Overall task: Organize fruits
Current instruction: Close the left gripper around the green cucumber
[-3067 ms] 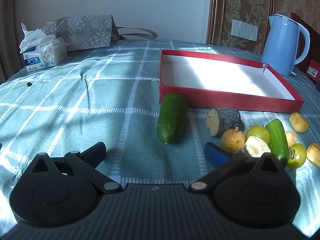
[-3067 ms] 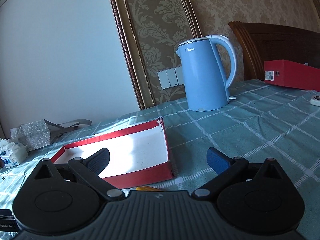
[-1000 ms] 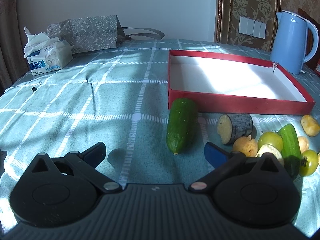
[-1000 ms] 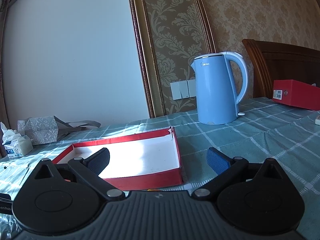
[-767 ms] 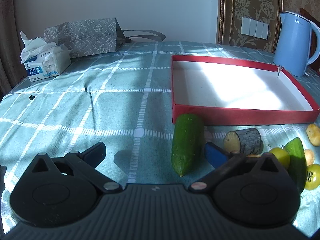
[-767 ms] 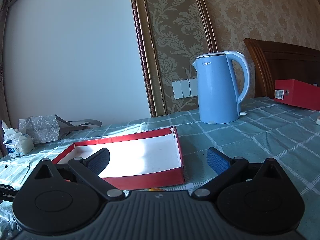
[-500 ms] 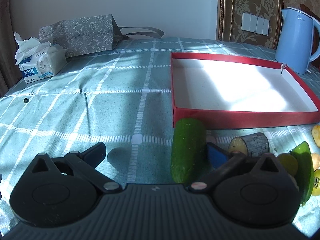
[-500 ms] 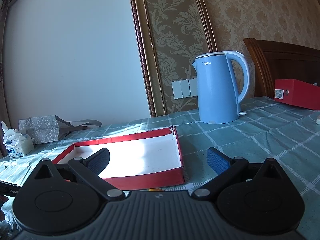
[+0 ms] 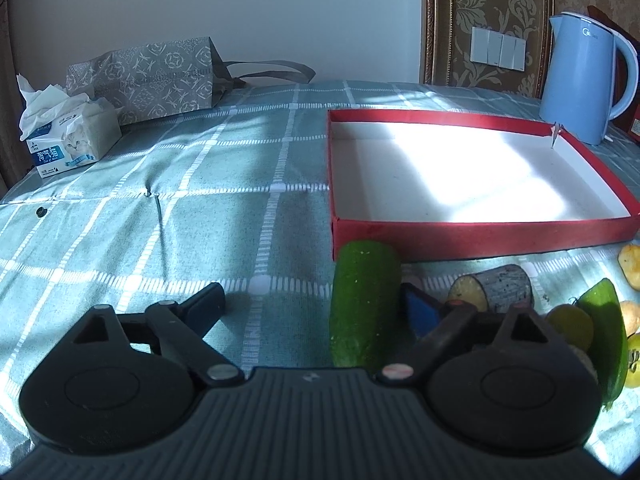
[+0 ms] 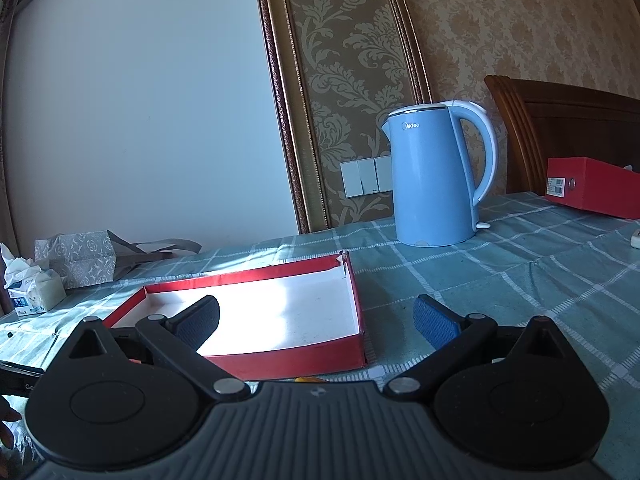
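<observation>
A large green cucumber point(image 9: 364, 304) lies on the checked tablecloth in front of an empty red box point(image 9: 480, 236) with a white inside. My left gripper point(image 9: 316, 304) is open, and the cucumber lies between its fingers, close against the right blue pad point(image 9: 420, 312). To the right lie a cut brown tuber point(image 9: 496, 292), a second cucumber point(image 9: 608, 340), yellow-green round fruits point(image 9: 570, 326) and small yellow pieces point(image 9: 632, 268). My right gripper point(image 10: 316, 320) is open and empty, held above the table facing the red box point(image 10: 288, 360).
A blue kettle point(image 9: 580, 80) stands behind the box at the right; it also shows in the right wrist view point(image 10: 436, 176). A tissue pack point(image 9: 68, 136) and a grey patterned bag point(image 9: 148, 80) sit at the far left. A red carton point(image 10: 592, 192) lies at the far right.
My left gripper has moved forward and right, so the cucumber now lies between its open fingers. The right gripper has stayed nearly still.
</observation>
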A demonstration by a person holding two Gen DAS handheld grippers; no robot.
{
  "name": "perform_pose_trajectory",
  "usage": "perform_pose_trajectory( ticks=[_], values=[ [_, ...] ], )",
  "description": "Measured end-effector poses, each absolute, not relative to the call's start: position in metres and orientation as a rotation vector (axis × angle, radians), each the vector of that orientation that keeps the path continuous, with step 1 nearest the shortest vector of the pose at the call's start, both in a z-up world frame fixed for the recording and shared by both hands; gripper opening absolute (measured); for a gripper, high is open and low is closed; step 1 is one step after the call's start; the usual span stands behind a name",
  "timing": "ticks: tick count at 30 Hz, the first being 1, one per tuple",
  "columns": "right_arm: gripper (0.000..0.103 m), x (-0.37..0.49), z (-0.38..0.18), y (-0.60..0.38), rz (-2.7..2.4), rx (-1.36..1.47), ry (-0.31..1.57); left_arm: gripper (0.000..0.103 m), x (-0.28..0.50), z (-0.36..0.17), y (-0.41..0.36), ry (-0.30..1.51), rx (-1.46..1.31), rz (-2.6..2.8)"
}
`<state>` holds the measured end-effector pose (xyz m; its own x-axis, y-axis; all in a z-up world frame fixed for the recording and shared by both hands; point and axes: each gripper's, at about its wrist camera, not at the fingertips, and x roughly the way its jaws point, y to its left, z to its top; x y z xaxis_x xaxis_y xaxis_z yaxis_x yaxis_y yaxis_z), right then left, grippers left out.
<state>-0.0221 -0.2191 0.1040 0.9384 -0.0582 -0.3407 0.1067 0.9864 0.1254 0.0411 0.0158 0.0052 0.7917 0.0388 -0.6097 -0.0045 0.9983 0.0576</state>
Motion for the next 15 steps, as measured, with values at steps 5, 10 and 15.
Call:
perform_pose_trajectory(
  ticks=[5, 10, 15],
  values=[
    [0.103, -0.021, 0.104, -0.219, -0.090, 0.142, 0.342, 0.065, 0.034, 0.006, 0.007, 0.626, 0.095, -0.015],
    [0.103, -0.022, 0.104, -0.220, -0.095, 0.149, 0.342, 0.041, 0.031, 0.007, 0.000, 0.612, 0.114, -0.038],
    [0.103, -0.021, 0.104, -0.222, -0.101, 0.152, 0.340, 0.031, 0.031, 0.007, 0.003, 0.617, 0.087, -0.055]
  ],
)
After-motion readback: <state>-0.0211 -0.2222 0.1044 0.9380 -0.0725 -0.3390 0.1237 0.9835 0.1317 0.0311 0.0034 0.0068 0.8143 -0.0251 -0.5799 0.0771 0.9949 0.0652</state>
